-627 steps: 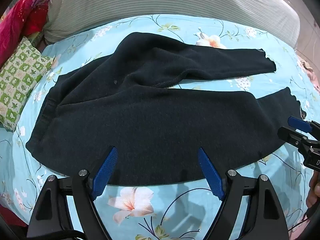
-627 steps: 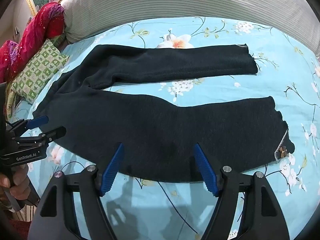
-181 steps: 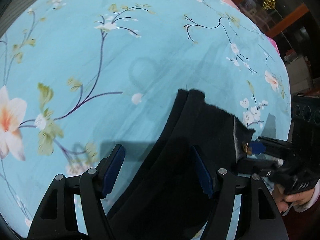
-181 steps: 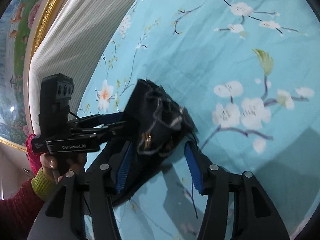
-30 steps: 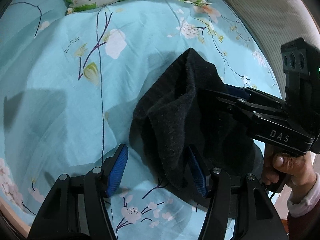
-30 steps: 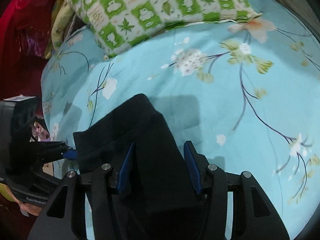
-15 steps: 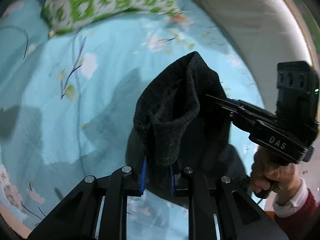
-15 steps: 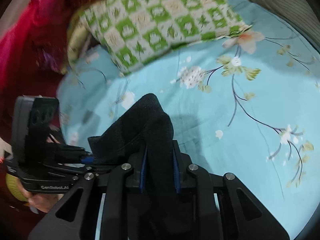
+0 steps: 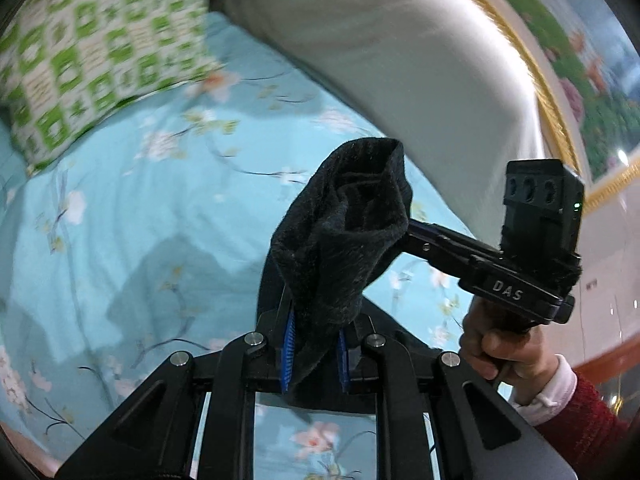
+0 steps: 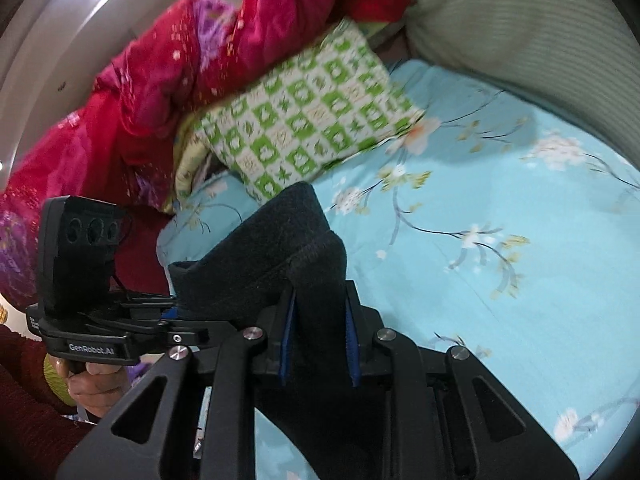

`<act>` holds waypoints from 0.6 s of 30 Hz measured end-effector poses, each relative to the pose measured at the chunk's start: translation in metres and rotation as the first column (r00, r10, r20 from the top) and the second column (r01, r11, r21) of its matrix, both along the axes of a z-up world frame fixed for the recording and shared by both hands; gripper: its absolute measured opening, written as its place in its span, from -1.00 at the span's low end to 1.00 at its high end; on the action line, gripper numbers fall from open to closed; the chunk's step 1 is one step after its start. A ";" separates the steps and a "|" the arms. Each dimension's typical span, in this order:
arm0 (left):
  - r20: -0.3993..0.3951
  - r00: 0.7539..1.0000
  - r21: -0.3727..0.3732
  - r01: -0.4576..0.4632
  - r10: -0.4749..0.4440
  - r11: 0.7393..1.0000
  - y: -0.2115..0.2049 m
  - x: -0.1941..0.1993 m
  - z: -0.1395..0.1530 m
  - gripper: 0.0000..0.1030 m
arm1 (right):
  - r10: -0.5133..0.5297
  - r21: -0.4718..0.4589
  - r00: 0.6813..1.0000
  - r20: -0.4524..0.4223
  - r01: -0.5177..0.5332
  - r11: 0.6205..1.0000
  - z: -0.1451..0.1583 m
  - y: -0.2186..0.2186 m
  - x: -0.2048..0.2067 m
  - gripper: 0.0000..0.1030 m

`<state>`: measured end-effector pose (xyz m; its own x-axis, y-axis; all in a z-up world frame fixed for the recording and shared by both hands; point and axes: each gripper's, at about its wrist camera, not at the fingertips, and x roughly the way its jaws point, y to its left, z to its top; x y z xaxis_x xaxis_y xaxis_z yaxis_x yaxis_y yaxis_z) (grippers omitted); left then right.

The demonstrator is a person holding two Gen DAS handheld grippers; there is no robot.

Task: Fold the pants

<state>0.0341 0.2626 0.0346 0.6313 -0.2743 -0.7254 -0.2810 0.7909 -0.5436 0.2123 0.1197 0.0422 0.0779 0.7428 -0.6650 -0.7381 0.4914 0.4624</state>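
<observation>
The black pants (image 9: 340,236) hang bunched between both grippers, lifted above the blue floral bedsheet (image 9: 140,220). My left gripper (image 9: 314,354) is shut on one end of the folded edge. My right gripper (image 10: 318,340) is shut on the other end of the pants (image 10: 280,248). In the left wrist view the right gripper (image 9: 408,232) reaches into the cloth from the right. In the right wrist view the left gripper (image 10: 172,316) pinches the cloth from the left. The lower part of the pants is hidden under the grippers.
A green checked pillow (image 10: 308,112) lies at the head of the bed, also in the left wrist view (image 9: 80,60). A red quilt (image 10: 140,92) is piled behind it. A long grey striped bolster (image 9: 400,60) runs along the bed's far edge.
Both grippers closed on the pants edge in the last second and lifted it off the sheet. Both views have swung upward toward the pillow and bolster.
</observation>
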 end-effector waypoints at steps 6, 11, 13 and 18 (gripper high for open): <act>0.032 0.993 0.037 0.109 -0.110 0.993 -0.056 0.010 0.018 -0.69 | -0.111 0.054 0.994 0.014 0.110 0.992 0.008 -0.062 -0.015 -0.58; 0.039 0.979 0.076 0.196 -0.199 0.978 -0.104 0.015 0.024 -0.69 | -0.197 0.083 0.980 0.017 0.195 0.977 0.010 -0.109 -0.032 -0.62; 0.035 0.973 0.081 0.224 -0.227 0.971 -0.120 0.019 0.022 -0.69 | -0.234 0.091 0.972 0.013 0.232 0.968 0.007 -0.127 -0.038 -0.63; 0.014 0.957 0.105 0.287 -0.290 0.952 -0.157 0.027 0.014 -0.69 | -0.305 0.110 0.952 -0.003 0.303 0.947 -0.002 -0.160 -0.050 -0.64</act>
<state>0.0607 0.1059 0.0485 0.5572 -0.3741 -0.7413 -0.0179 0.8872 -0.4611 0.1618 -0.0400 0.0406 0.3198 0.7493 -0.5798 -0.5683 0.6414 0.5154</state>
